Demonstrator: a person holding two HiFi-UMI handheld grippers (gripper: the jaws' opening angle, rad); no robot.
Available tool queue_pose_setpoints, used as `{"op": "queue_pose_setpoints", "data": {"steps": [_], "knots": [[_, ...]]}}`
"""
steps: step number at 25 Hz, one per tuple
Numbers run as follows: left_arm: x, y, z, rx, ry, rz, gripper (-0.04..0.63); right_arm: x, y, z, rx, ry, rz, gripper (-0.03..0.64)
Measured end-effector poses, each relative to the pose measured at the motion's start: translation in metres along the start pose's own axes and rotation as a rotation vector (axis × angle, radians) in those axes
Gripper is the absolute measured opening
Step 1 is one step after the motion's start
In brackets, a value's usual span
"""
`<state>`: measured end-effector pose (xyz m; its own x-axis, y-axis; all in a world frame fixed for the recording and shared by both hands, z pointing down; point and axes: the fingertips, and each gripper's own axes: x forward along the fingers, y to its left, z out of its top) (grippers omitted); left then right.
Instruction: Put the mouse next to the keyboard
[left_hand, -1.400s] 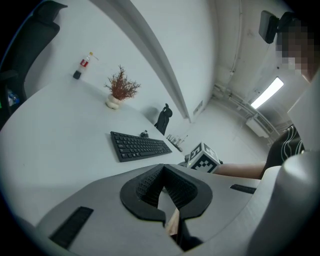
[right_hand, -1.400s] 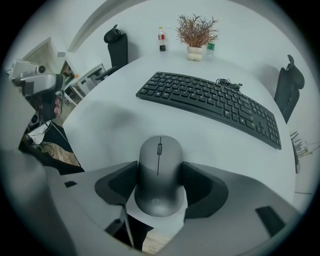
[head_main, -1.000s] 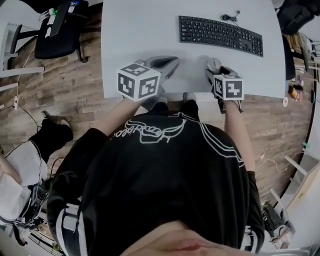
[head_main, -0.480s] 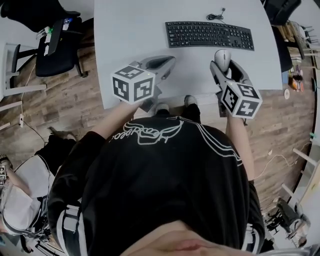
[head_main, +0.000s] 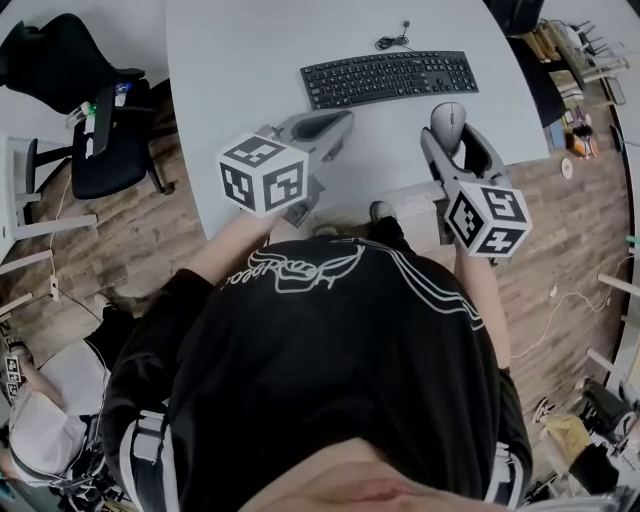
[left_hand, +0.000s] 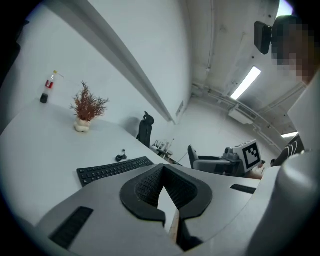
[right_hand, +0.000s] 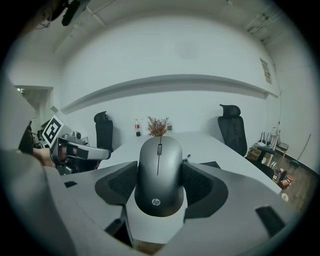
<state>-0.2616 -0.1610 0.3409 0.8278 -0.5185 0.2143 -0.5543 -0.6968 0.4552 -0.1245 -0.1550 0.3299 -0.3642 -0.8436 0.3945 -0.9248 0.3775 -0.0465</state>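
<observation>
Mouse (head_main: 447, 118) sits gripped in the right gripper (head_main: 452, 132) in the head view, over the near right part of the white table (head_main: 240, 60), just short of the right end of the black keyboard (head_main: 388, 77) and apart from it. The left gripper (head_main: 345, 122) hangs over the table's near edge, well left of the mouse.

From the left gripper view, its two black pads (left_hand: 145, 187) meet at the tips with nothing between them. Beyond lie the keyboard (left_hand: 114, 170), a small dried plant (left_hand: 87, 107) and a bottle (left_hand: 48, 86).

From the right gripper view, the jaws press on both sides of the grey mouse (right_hand: 160, 175), wheel end pointing away. I cannot tell whether it touches the table. The plant (right_hand: 158, 126) and bottle (right_hand: 136, 127) stand far behind.
</observation>
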Motion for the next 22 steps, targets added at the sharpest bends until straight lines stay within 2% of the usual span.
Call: {"op": "queue_pose_setpoints", "data": {"steps": [11, 22], "knots": [[0.036, -0.016, 0.008, 0.039, 0.011, -0.005, 0.008, -0.015, -0.053, -0.004, 0.066, -0.052, -0.030, 0.256], [0.123, -0.028, 0.024, 0.038, 0.032, 0.014, 0.008, -0.005, -0.141, 0.005, 0.055, -0.050, -0.025, 0.256]]}}
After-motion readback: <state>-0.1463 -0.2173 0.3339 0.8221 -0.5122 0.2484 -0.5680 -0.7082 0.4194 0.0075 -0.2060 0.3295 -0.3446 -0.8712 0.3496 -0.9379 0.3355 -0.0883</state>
